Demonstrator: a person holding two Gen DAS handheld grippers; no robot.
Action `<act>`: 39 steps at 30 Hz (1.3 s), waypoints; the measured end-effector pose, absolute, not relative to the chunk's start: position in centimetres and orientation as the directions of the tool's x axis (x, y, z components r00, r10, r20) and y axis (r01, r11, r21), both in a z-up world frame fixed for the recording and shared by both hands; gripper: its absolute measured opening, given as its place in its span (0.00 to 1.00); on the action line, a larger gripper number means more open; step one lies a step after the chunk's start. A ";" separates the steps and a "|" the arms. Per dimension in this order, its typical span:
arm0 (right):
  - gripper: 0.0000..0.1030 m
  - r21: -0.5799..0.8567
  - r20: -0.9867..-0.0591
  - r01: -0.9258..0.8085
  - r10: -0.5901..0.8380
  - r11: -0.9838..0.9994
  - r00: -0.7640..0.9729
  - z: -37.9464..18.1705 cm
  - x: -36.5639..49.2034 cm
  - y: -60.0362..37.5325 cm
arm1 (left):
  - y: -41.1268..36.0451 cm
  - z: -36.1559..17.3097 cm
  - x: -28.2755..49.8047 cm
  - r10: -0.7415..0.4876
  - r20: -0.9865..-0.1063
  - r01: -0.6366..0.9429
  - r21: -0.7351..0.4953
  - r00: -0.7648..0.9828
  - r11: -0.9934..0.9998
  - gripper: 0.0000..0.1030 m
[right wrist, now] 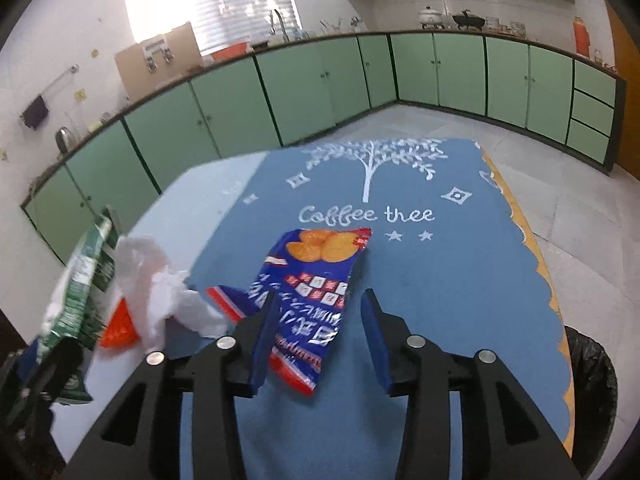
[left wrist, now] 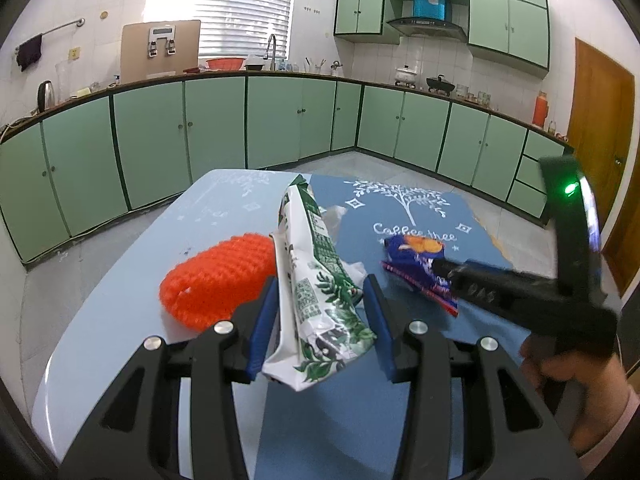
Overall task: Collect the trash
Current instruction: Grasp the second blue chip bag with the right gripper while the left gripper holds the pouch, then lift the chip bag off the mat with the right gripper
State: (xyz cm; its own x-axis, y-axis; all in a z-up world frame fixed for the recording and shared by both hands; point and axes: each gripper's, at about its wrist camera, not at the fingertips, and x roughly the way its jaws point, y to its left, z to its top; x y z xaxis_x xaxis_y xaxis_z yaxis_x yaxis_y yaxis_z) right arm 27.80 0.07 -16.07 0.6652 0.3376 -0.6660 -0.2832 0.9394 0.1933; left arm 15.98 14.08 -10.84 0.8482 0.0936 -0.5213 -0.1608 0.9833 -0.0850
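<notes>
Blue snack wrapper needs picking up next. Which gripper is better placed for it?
Right. The right gripper is open with the blue snack wrapper lying flat on the mat, partly between its fingers. The left gripper already straddles the green-and-white wrapper, further from the blue one.

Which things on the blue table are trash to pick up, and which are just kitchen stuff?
Trash for the job:
green and white wrapper
blue snack wrapper
crumpled white tissue
orange net
black trash bag

Just lying about:
kettle
red basin
white pot
orange thermos
</notes>
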 end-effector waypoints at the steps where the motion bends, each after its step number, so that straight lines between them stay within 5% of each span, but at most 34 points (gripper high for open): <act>1: 0.41 0.187 -0.676 -0.277 0.328 0.943 0.659 -16.4 28.0 0.2 | 14.0 -10.8 16.2 0.092 -0.522 -0.160 -0.086 0.848 0.983 0.41; 5: 0.38 0.181 -0.721 -0.283 0.323 0.942 0.613 -18.1 28.5 0.9 | 13.9 -11.0 16.8 0.082 -0.527 -0.152 -0.092 0.846 0.984 0.41; 7: 0.25 0.181 -0.729 -0.291 0.327 0.939 0.601 -18.6 28.6 1.1 | 13.8 -11.1 16.8 0.080 -0.530 -0.150 -0.090 0.844 0.985 0.41; 9: 0.01 0.185 -0.733 -0.300 0.335 0.936 0.593 -18.7 28.7 1.1 | 13.8 -11.3 16.8 0.079 -0.535 -0.151 -0.092 0.841 0.984 0.41; 10: 0.00 0.191 -0.737 -0.308 0.344 0.932 0.582 -18.9 28.7 1.2 | 13.8 -11.2 16.9 0.079 -0.536 -0.152 -0.094 0.840 0.984 0.41; 23: 0.01 0.253 -0.669 -0.336 0.414 0.907 0.617 -16.5 27.4 -0.4 | 14.0 -9.6 15.2 0.090 -0.502 -0.162 -0.101 0.860 0.982 0.41; 25: 0.11 0.249 -0.666 -0.349 0.422 0.903 0.616 -16.2 27.3 0.1 | 14.0 -9.7 15.1 0.092 -0.502 -0.162 -0.097 0.860 0.982 0.41; 27: 0.41 0.239 -0.667 -0.352 0.416 0.905 0.618 -16.1 27.4 0.7 | 13.9 -9.7 15.0 0.095 -0.504 -0.164 -0.095 0.859 0.982 0.41; 30: 0.50 0.223 -0.686 -0.343 0.397 0.912 0.609 -16.6 28.0 1.5 | 14.3 -9.8 15.0 0.096 -0.506 -0.168 -0.099 0.857 0.981 0.41; 36: 0.50 0.183 -0.738 -0.335 0.355 0.924 0.574 -18.6 28.7 2.7 | 14.7 -10.0 15.3 0.098 -0.513 -0.176 -0.105 0.853 0.979 0.41; 37: 0.46 0.178 -0.737 -0.342 0.356 0.923 0.575 -18.7 28.5 2.9 | 14.8 -10.0 15.4 0.098 -0.514 -0.177 -0.107 0.852 0.978 0.41; 39: 0.18 0.193 -0.738 -0.381 0.390 0.904 0.551 -18.8 28.4 3.3 | 15.0 -10.2 15.5 0.098 -0.518 -0.180 -0.111 0.849 0.977 0.41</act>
State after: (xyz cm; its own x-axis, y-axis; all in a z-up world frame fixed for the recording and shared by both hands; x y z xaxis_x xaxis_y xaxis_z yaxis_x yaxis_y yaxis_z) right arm 28.42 3.32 -18.77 0.5514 0.3895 -0.7377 -0.3807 0.9043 0.1930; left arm 15.54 15.04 -10.16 0.8495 0.0978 -0.5185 -0.1802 0.9774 -0.1109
